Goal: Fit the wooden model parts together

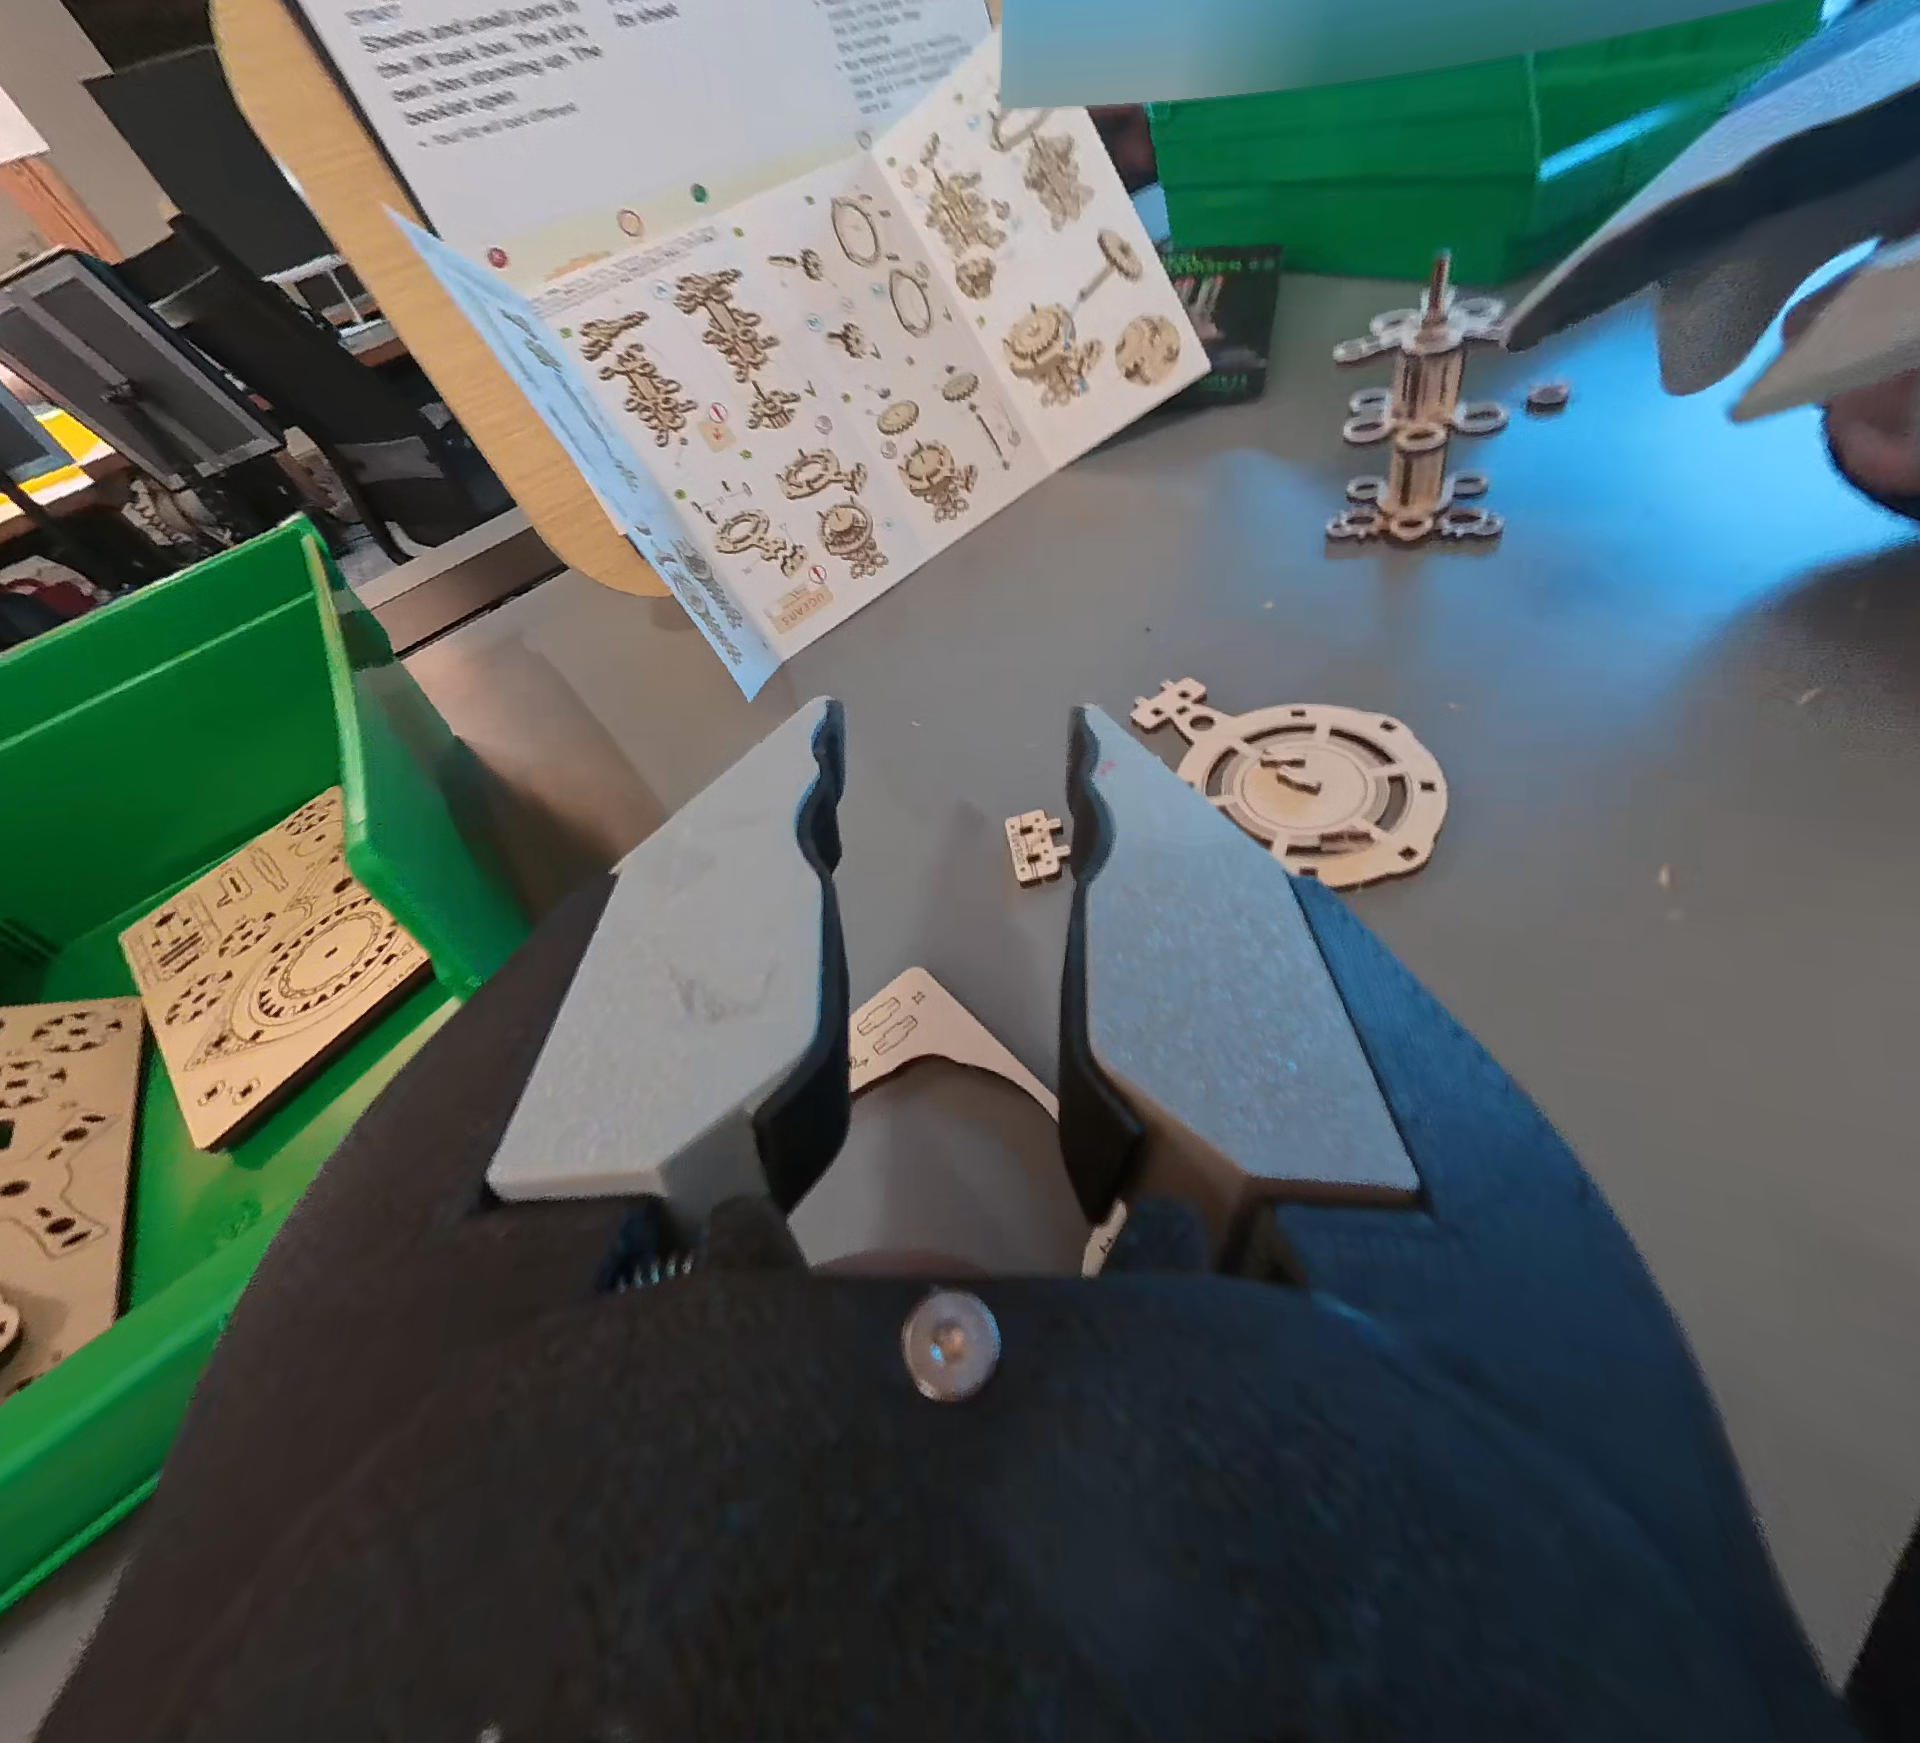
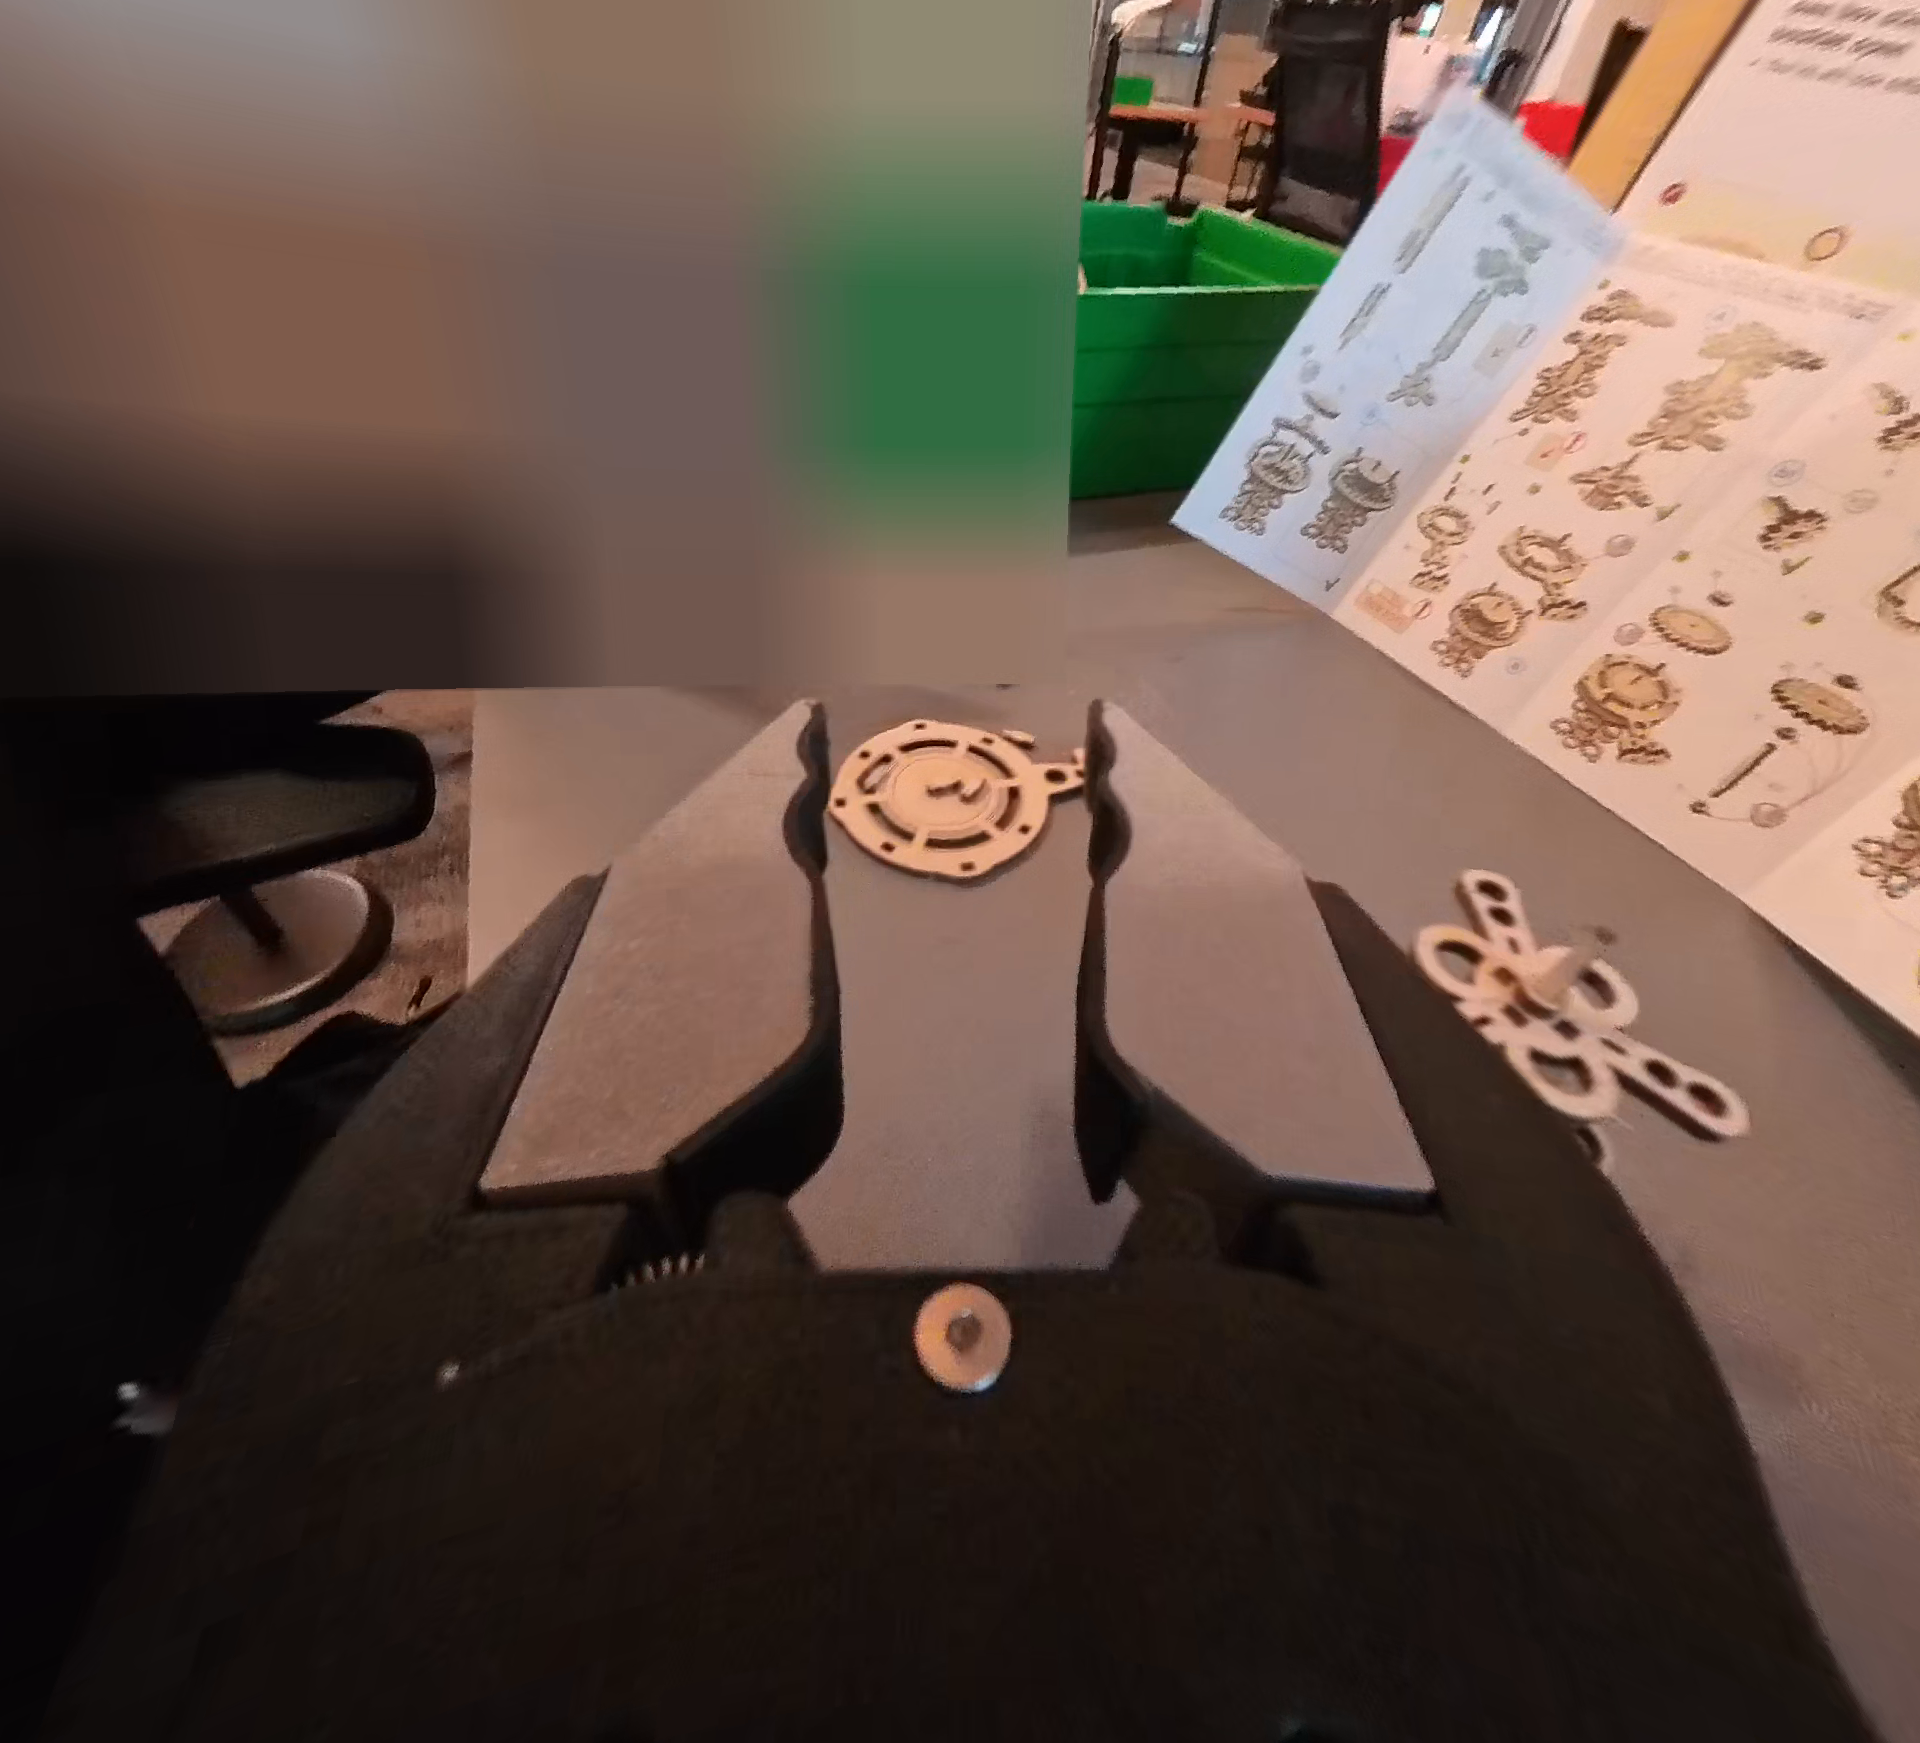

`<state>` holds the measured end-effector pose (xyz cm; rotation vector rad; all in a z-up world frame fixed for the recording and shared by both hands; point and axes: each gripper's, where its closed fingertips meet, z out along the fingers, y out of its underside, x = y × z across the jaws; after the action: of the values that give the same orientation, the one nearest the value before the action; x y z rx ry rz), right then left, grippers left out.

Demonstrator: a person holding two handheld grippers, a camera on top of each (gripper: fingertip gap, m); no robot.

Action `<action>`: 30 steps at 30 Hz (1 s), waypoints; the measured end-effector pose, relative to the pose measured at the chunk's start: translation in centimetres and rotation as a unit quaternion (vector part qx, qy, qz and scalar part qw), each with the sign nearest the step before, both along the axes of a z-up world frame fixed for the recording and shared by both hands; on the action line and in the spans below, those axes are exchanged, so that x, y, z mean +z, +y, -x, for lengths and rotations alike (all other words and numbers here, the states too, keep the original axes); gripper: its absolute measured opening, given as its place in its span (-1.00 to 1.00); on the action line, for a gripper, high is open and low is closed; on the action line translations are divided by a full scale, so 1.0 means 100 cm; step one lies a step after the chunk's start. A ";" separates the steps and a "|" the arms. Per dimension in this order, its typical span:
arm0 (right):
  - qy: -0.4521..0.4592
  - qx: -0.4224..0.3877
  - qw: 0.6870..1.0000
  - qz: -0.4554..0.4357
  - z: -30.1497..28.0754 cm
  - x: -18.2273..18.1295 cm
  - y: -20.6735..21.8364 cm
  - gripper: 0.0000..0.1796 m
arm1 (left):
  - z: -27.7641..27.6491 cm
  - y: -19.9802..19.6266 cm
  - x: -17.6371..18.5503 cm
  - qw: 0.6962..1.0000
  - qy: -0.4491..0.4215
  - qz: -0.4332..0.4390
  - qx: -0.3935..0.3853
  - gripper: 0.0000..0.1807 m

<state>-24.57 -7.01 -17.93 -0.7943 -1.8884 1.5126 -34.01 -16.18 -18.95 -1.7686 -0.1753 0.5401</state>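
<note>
Plywood disc: a pale round wooden plate [image 1: 1314, 794] with slots and a tabbed stem lay flat on the grey worktop [image 1: 1558, 1070], out in its open middle where either tool could reach it.
Small tab piece: a little notched part [image 1: 1037, 846] lay just beside the disc, apart from it, probably set out as the next piece to fit.
Left gripper: the left gripper [image 1: 951, 737] hung over the worktop with its fingers parted and nothing between them, its tips near the tab piece.
Right gripper: the right gripper [image 2: 956, 727] was likewise spread and empty, the disc [image 2: 940, 800] framed in the gap ahead of its tips, not touched; it looked lined up for a pick.
Tower: a half-built stack of ringed tiers on a spindle [image 1: 1418, 415] stood upright toward the far edge, clear of the work.
Booklet: the instruction booklet [image 1: 831, 384] leaned open against a board at the far edge, facing the worker for reference.
Green bin: a bin [image 1: 208, 706] at the left edge held uncut part sheets [image 1: 275, 966], kept within reach.
</note>
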 end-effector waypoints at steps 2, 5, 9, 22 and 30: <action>-0.004 0.006 1.000 -0.015 -0.001 -0.005 -0.005 -0.47 | -0.001 0.003 -0.002 1.000 0.011 0.013 0.003 -0.56; -0.016 0.013 0.999 -0.034 -0.002 -0.013 -0.010 -0.46 | -0.002 0.005 -0.006 0.999 0.026 0.032 0.007 -0.57; -0.045 0.022 0.998 -0.043 -0.001 -0.021 -0.014 -0.42 | -0.011 0.014 -0.013 0.997 0.026 0.069 -0.001 -0.62; -0.148 0.021 0.977 -0.154 0.024 -0.066 -0.028 -0.22 | -0.009 0.022 -0.042 0.983 -0.094 0.157 -0.005 -0.59; -0.151 0.017 0.975 -0.164 0.038 -0.070 -0.025 -0.21 | 0.010 0.026 -0.048 0.980 -0.115 0.159 -0.006 -0.57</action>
<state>-28.40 -9.56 -24.93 -0.8762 -2.3080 1.1009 -35.02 -13.53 -23.74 -2.1440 -0.2488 0.3677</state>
